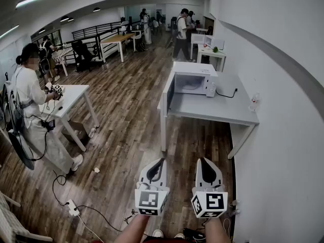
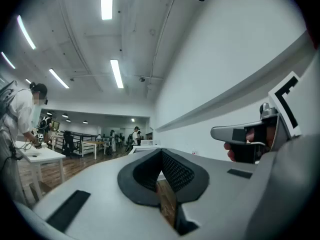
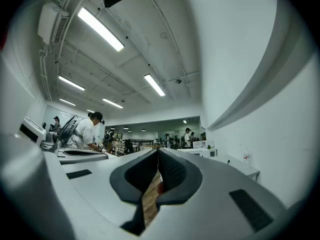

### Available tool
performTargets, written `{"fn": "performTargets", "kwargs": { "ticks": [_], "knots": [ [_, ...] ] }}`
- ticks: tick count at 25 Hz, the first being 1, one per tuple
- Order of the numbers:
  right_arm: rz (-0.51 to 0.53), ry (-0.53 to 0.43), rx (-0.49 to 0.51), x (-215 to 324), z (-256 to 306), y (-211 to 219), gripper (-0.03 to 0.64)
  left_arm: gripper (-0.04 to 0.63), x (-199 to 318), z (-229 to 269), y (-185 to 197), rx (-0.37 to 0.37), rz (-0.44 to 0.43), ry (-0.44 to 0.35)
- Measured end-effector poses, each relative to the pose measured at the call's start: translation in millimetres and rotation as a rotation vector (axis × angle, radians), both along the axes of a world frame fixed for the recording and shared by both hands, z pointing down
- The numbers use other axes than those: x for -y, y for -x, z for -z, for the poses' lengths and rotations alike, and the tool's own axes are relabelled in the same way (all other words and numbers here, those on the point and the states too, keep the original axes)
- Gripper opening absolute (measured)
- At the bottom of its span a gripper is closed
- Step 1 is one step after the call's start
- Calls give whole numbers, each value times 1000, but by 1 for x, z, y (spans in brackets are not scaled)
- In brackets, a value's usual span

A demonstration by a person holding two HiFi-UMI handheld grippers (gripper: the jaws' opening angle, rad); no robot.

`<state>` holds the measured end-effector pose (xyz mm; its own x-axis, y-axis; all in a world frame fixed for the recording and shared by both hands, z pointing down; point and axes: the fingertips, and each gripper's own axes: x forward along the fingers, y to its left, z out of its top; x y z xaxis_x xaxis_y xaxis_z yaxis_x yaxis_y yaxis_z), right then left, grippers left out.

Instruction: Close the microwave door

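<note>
The white microwave (image 1: 195, 80) stands on a grey table (image 1: 217, 109) against the right wall, some way ahead of me. Its door (image 1: 168, 92) is swung wide open to the left, out past the table's edge. Both grippers are held low in front of me, far short of the table. My left gripper (image 1: 162, 160) is shut with nothing between its jaws (image 2: 161, 152). My right gripper (image 1: 203, 159) is beside it, also shut and empty (image 3: 158, 152). In the left gripper view the right gripper's handle (image 2: 248, 135) shows with a hand on it.
A person (image 1: 30, 100) works at a white table (image 1: 71, 96) on the left. A power strip (image 1: 71, 207) and cables lie on the wooden floor. A small bottle (image 1: 253, 101) stands on the grey table by the wall. More people and desks are at the back.
</note>
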<state>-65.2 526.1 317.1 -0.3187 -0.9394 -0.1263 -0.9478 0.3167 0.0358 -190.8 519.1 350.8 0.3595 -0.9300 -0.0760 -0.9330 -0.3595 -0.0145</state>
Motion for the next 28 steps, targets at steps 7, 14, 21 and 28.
{"fn": "performTargets", "kwargs": {
  "ticks": [7, 14, 21, 28],
  "knots": [
    [-5, 2, -20, 6, 0, 17, 28, 26, 7, -1, 22, -5, 4, 2],
    [-31, -15, 11, 4, 3, 34, 28, 26, 10, -2, 41, 7, -19, -5],
    [-54, -16, 12, 6, -4, 46, 28, 26, 17, -13, 56, 12, -46, -4],
    [-51, -14, 5, 23, -8, 54, 28, 26, 34, -20, 63, 6, -39, 4]
  ]
}}
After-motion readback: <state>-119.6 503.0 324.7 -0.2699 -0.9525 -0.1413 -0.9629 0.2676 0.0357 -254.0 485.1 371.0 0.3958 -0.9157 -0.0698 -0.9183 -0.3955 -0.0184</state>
